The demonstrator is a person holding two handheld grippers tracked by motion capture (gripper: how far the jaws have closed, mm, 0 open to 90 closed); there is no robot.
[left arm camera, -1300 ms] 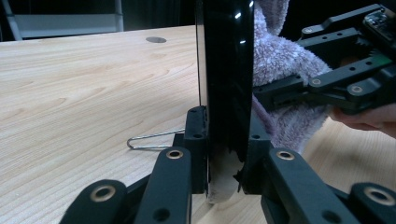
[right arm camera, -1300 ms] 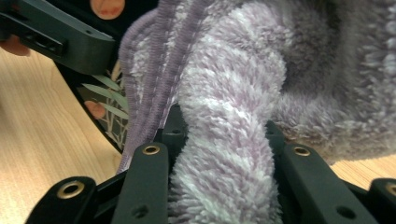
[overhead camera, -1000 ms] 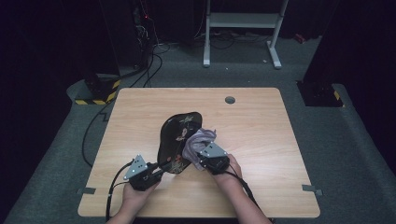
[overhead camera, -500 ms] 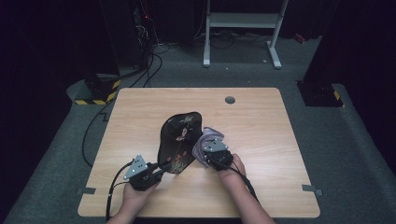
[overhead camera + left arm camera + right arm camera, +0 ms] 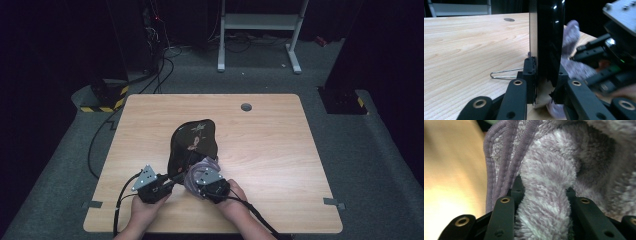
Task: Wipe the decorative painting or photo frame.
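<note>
The left hand-held gripper (image 5: 172, 183) clamps the near edge of a black glossy tray (image 5: 192, 145), holding it tilted up off the bench (image 5: 270, 150). Just to its right, the right hand-held gripper (image 5: 192, 181) pinches a bunched lilac cloth (image 5: 546, 195) that lies against the tray's face. Beyond the 2, bare wood runs to a round hole (image 5: 246, 106).

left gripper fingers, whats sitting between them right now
The lower edge of the upright black plate is clamped between the left gripper fingers, seen in the left gripper view; the purple cloth lies just behind it.
</note>
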